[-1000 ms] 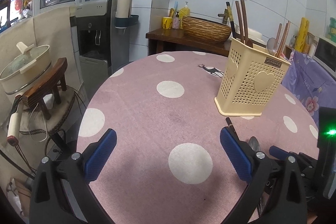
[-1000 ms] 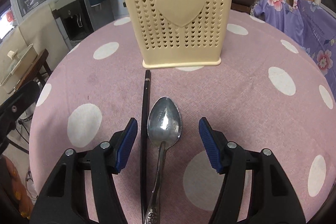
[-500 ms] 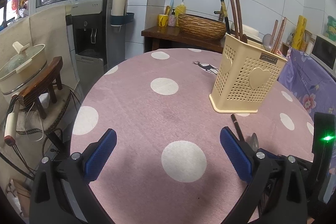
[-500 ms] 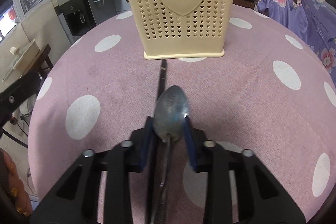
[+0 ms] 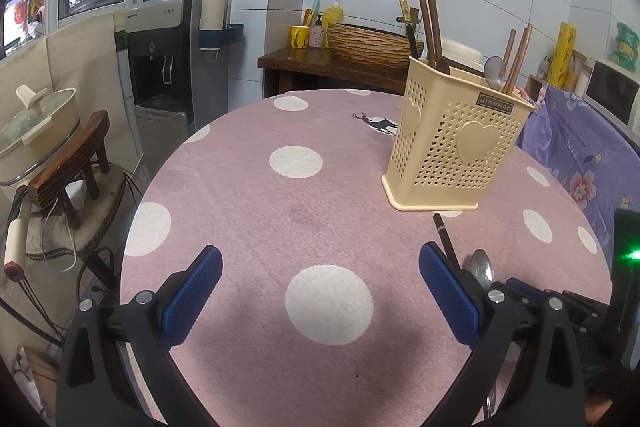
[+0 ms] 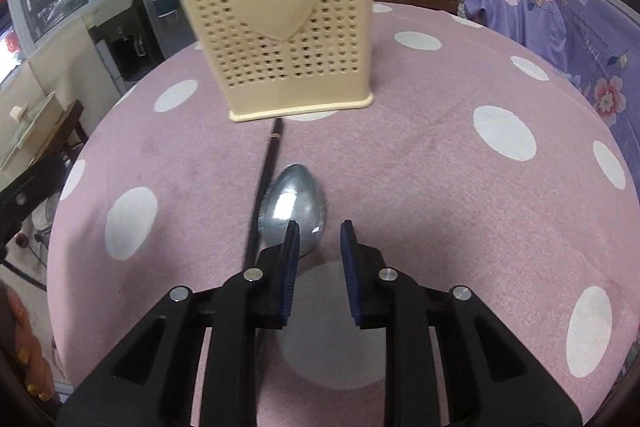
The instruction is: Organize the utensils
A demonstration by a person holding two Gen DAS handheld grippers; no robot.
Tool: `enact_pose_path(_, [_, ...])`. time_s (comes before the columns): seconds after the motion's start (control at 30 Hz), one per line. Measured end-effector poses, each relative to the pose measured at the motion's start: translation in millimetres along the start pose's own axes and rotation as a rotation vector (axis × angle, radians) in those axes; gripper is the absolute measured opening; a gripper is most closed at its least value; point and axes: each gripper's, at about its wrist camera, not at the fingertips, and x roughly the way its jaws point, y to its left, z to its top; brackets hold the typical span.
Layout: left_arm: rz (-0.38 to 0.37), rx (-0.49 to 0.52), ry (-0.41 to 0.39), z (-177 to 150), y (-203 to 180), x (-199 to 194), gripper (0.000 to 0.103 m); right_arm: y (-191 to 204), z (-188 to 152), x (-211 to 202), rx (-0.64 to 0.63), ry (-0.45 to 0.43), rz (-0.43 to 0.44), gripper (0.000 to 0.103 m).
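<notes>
A cream perforated utensil holder (image 5: pixel 452 147) (image 6: pixel 288 27) stands on the pink dotted table (image 5: pixel 240 227), with chopsticks and a spoon upright in it. In front of it a metal spoon (image 6: pixel 292 199) (image 5: pixel 480 267) and a black chopstick (image 6: pixel 270 163) (image 5: pixel 444 235) lie side by side on the cloth. My right gripper (image 6: pixel 318 263) hovers low over them with its jaws at a narrow gap. Only cloth shows between its pads. The spoon's bowl sits at the tip of the left finger (image 6: pixel 290 267), which hides the handle. My left gripper (image 5: pixel 320 291) is wide open and holds nothing.
A water dispenser (image 5: pixel 172 67) and a stool carrying a pot (image 5: pixel 68 163) stand beyond the table's left edge. Behind the table is a wooden side table with a basket (image 5: pixel 372 45). Purple floral fabric (image 5: pixel 580 147) borders the right side.
My right jaws went from wide to narrow around the spoon's neck. The gripper then slid right, so the spoon now lies by the left finger. The left gripper stayed open.
</notes>
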Motion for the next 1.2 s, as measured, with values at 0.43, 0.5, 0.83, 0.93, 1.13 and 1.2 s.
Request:
enact_pose_path(0.43, [-0.007,0.016,0.002,0.4,-9.5,-1.4,0.098,10.6,-23.4,-6.2,-0.058,0.025,-0.101,0.007])
enact_pose_path(0.5, [-0.010,0.018,0.003,0.2,-11.3,-1.2,0.098,-2.0,-23.5,-8.3,-0.039,0.021,-0.115,0.007])
enact_pose_path(0.83, [-0.029,0.030,0.014,-2.4,-22.6,1.4,0.098,-35.1,-19.9,-19.7,-0.010,-0.008,-0.018,0.058])
enact_pose_path(0.93, [-0.025,0.033,0.013,-2.7,-22.4,0.1,0.098,-26.2,-7.4,-16.1,-0.074,-0.030,-0.056,0.057])
enact_pose_path(1.13, [-0.021,0.030,0.019,-3.2,-17.7,-0.6,0.098,-27.8,13.8,14.3,-0.078,0.027,-0.058,0.055])
enact_pose_path(1.2, [-0.021,0.032,0.026,-3.9,-17.4,0.6,0.098,-27.6,17.2,20.0,-0.075,0.031,-0.058,0.049])
